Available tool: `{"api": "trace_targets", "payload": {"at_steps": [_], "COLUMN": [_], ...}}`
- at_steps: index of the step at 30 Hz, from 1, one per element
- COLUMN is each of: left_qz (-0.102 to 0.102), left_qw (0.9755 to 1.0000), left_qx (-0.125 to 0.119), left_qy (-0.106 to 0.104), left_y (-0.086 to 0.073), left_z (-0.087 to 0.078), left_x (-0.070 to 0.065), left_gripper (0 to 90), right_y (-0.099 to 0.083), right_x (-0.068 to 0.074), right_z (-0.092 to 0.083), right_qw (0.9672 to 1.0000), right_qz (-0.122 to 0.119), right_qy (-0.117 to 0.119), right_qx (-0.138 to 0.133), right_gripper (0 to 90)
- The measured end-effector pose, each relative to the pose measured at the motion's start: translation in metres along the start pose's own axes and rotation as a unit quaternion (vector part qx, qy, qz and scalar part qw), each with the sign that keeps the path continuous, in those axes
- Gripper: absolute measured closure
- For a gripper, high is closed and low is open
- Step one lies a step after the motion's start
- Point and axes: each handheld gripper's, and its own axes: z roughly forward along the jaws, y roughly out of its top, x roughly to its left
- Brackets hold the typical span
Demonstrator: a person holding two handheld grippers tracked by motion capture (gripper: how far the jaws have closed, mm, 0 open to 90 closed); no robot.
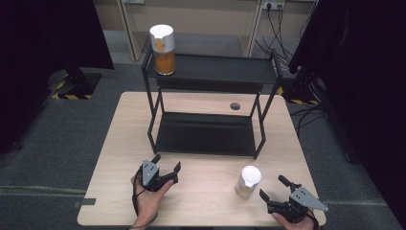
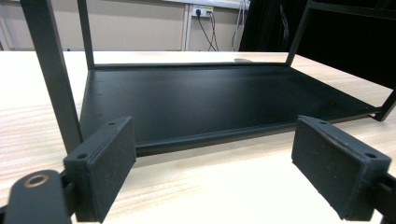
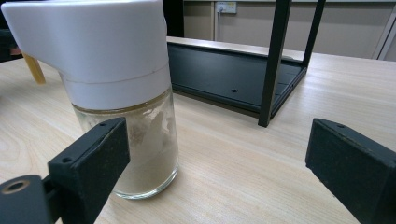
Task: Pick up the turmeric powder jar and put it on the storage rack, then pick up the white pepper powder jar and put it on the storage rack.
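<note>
Pale-filled glass jar (image 3: 128,107) upright near table's front edge (image 1: 191,221), right of centre — likely next pick. Right gripper (image 1: 278,188) jaws apart, empty; left gripper (image 1: 167,163) likewise. Centre jaws below white lid — squeeze gently.

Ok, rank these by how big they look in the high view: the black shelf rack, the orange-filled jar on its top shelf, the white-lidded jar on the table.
1. The black shelf rack, by far the largest.
2 and 3. The orange-filled jar looks slightly larger than the white-lidded jar, but it stands higher, nearer the camera, so I won't rank those two.
</note>
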Motion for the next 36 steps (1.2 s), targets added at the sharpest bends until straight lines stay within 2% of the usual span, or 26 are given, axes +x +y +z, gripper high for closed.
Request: {"api": "trace_targets", "payload": {"at_steps": [16,28,36], "left_qz": [0.0,0.001,0.002], "left_qw": [1.0,1.0,1.0], "left_qx": [-0.005,-0.004,0.001], "left_qy": [-0.002,-0.002,-0.004], "left_y": [-0.0019,-0.0014,0.0001], "left_z": [-0.0008,-0.0008,0.0], "left_x": [0.0,0.0002,0.0009], "left_gripper": [13.3,13.3,13.4], "right_y": [0.0,0.0021,0.0079], "right_x": [-0.0004,-0.0018,0.0026], "right_z": [0.0,-0.0057,0.0007], "right_qw": [1.0,0.9991,0.9977], "right_qz": [-0.005,-0.011,-0.024], "right_qy": [0.003,0.039,0.063], "right_qx": [0.0,-0.008,-0.009], "right_gripper": [6.0,5.0,5.5]}}
